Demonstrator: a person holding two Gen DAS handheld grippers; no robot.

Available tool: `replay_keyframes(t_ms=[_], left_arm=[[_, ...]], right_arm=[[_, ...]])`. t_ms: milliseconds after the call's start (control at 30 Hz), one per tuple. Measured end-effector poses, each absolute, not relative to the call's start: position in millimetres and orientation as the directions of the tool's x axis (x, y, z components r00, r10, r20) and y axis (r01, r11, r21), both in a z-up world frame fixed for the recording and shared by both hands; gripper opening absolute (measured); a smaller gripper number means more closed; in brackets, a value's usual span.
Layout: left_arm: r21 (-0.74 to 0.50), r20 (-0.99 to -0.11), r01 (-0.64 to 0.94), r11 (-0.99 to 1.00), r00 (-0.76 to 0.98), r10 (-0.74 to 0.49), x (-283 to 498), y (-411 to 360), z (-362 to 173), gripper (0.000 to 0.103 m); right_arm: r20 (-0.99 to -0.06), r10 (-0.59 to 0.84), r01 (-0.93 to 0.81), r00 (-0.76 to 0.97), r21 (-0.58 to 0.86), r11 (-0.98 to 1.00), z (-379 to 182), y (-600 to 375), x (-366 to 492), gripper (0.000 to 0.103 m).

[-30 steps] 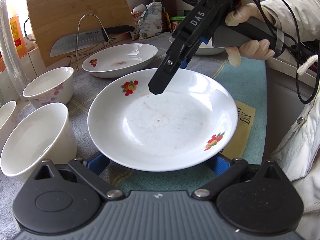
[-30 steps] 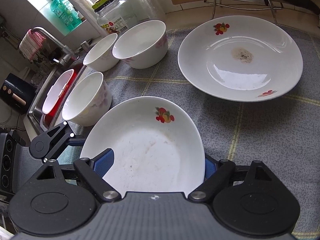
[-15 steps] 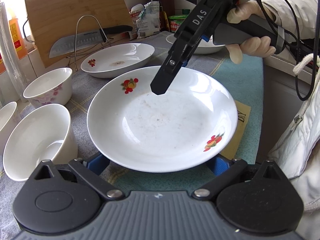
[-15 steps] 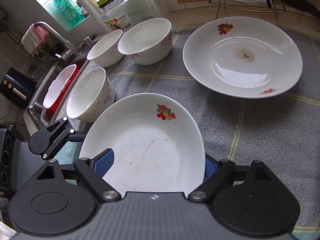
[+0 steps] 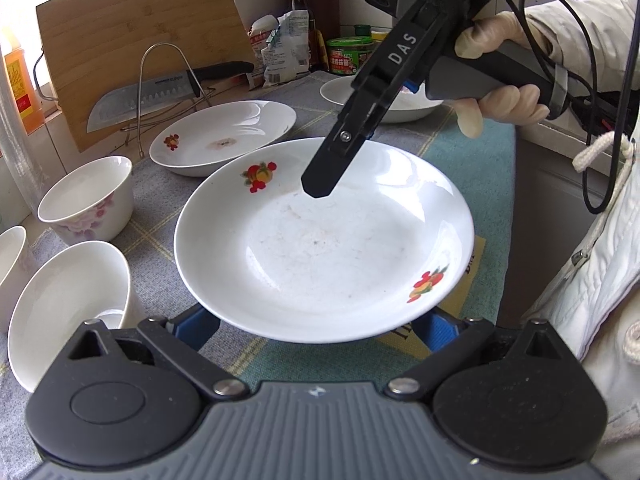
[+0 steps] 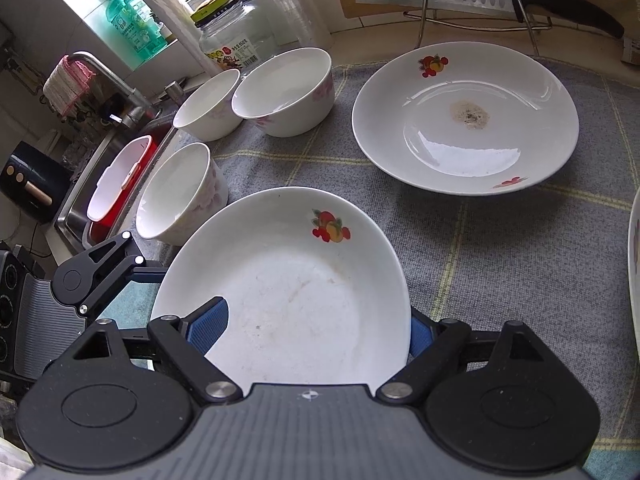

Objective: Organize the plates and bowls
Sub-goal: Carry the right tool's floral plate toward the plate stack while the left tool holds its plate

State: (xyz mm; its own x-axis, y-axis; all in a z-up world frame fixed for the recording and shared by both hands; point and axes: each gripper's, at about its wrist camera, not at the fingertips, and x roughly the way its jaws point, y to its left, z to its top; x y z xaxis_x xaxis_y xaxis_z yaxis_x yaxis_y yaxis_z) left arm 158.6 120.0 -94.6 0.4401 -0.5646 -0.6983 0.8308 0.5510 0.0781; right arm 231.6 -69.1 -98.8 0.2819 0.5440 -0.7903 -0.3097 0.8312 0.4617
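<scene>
A white deep plate (image 5: 320,248) with fruit prints hangs just above the cloth-covered counter. My right gripper (image 6: 316,314) is shut on its rim: one blue pad (image 6: 208,326) lies inside the plate and the other sits outside the edge. In the left wrist view its black upper finger (image 5: 324,172) reaches down onto the plate's far side. My left gripper (image 5: 318,326) stands open, its fingers spread wide under the plate's near rim. A second fruit-print plate (image 6: 468,120) with a brown stain rests on the cloth further back.
Three white bowls (image 6: 284,92) (image 6: 208,104) (image 6: 180,192) stand along the left, beside the sink (image 6: 76,200). A knife on a wire rack (image 5: 152,92) and a cutting board (image 5: 132,40) line the back. Another white dish (image 5: 404,106) sits at the far right, behind a gloved hand (image 5: 500,80).
Almost nothing differs. Both views have drifted only slightly, and the plate stays in the right gripper's grip above the left gripper's fingers.
</scene>
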Motion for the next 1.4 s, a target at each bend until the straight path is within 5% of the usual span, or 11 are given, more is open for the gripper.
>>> replay_keyframes(t_ms=[1400], left_arm=[[0.097,-0.694,0.905,0.414,0.359,-0.623,203,-47,-76,0.101]], right_arm=[[-0.768,0.453,-0.176,0.452,0.421,0.890,-66,-243,228,0.093]])
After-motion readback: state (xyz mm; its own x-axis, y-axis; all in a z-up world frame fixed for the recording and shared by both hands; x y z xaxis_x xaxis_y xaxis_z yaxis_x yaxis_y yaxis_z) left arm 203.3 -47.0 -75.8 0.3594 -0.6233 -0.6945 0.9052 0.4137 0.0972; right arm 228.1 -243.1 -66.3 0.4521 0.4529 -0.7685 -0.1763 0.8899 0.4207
